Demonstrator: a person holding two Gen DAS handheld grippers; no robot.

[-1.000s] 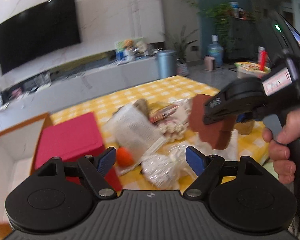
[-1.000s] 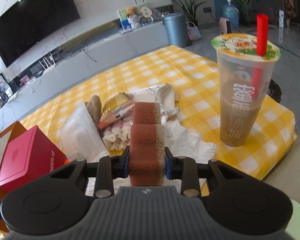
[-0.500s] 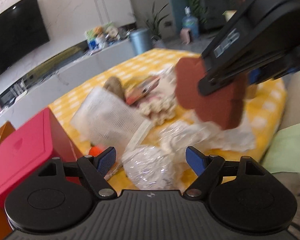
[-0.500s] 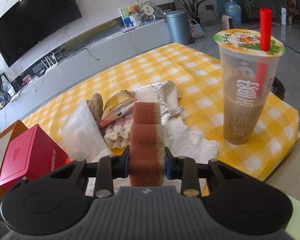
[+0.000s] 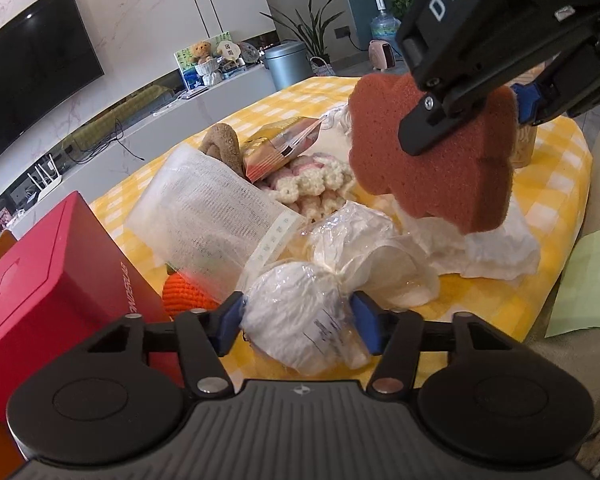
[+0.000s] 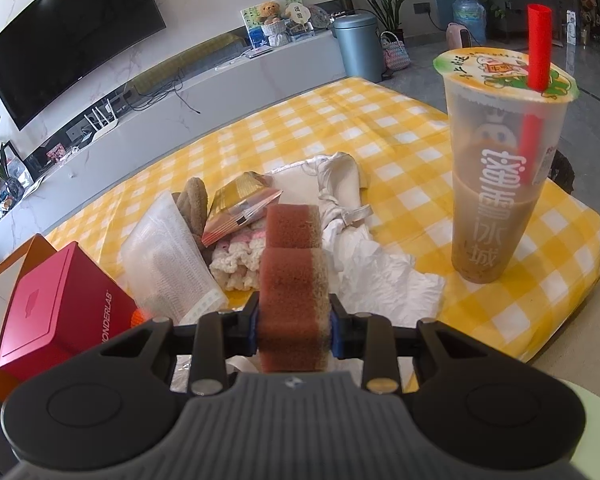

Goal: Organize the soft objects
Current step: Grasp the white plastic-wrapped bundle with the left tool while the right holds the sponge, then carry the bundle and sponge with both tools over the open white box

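A pile of soft things lies on the yellow checked tablecloth (image 6: 340, 120). My left gripper (image 5: 298, 322) is down at the pile's near edge. Its jaws are closing, and both blue pads touch a white bundle in clear plastic wrap (image 5: 296, 308) between them. My right gripper (image 6: 294, 320) is shut on a brown flower-shaped sponge (image 6: 294, 280) and holds it in the air above the pile. The left wrist view shows that sponge (image 5: 432, 184) at upper right. Also in the pile are a white mesh bag (image 5: 208, 208), an orange crochet ball (image 5: 188, 292) and a cream-and-pink crochet piece (image 5: 316, 184).
A red box (image 5: 52, 280) stands at the left of the pile, with an orange-edged open box (image 6: 4, 276) behind it. A tall milk-tea cup (image 6: 500, 184) with a red straw stands at the right. Crumpled white paper (image 5: 496, 252), a snack packet (image 5: 276, 148) and a brown plush ring (image 5: 224, 148) also lie there.
My left gripper has come down to the pile, and its jaws have narrowed from wide open onto the plastic-wrapped bundle. The right gripper has stayed still with the sponge.
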